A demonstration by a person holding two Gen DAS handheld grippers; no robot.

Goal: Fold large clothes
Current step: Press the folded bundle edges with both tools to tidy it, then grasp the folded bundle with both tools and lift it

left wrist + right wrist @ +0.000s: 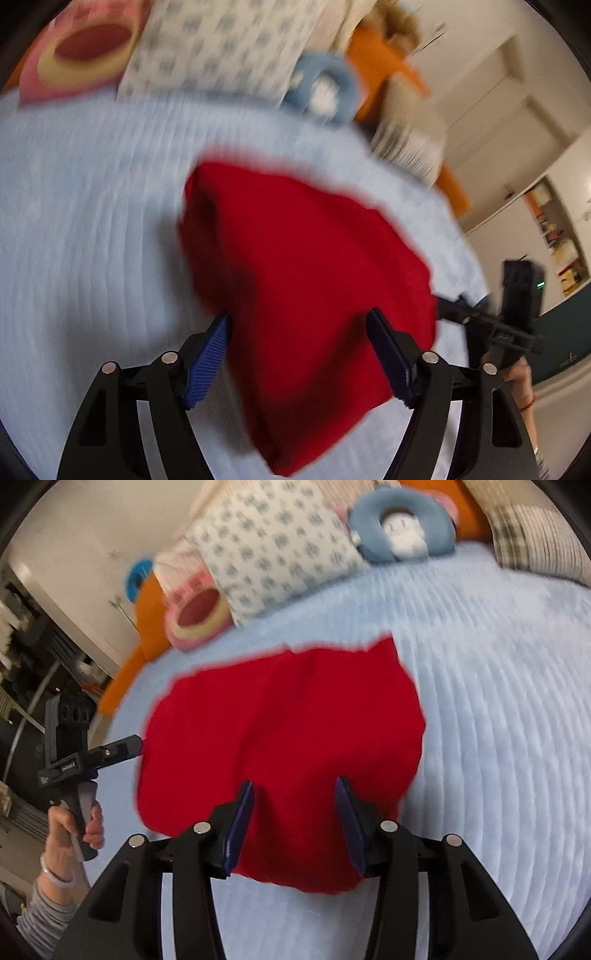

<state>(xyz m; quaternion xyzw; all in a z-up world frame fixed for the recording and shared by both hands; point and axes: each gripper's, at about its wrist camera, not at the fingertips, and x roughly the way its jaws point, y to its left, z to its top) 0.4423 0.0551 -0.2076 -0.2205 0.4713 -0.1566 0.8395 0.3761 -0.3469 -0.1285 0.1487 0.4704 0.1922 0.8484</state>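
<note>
A red garment (306, 295) lies folded on a light blue ribbed bedspread (92, 221); it also shows in the right wrist view (280, 731). My left gripper (299, 325) is open, its blue pads on either side of the garment's near edge, above it. My right gripper (293, 794) is open too, its pads apart over the garment's near edge. The right gripper shows in the left wrist view (465, 314) at the garment's right side. The left gripper shows in the right wrist view (129, 746) at the garment's left edge. Both views are motion blurred.
At the head of the bed lie a patterned pillow (273, 542), a blue ring cushion (402, 524), a pink doughnut cushion (195, 613), a checked pillow (535, 535) and orange bedding (147, 605). A cluttered shelf (557, 236) and white doors (509, 110) stand beyond the bed.
</note>
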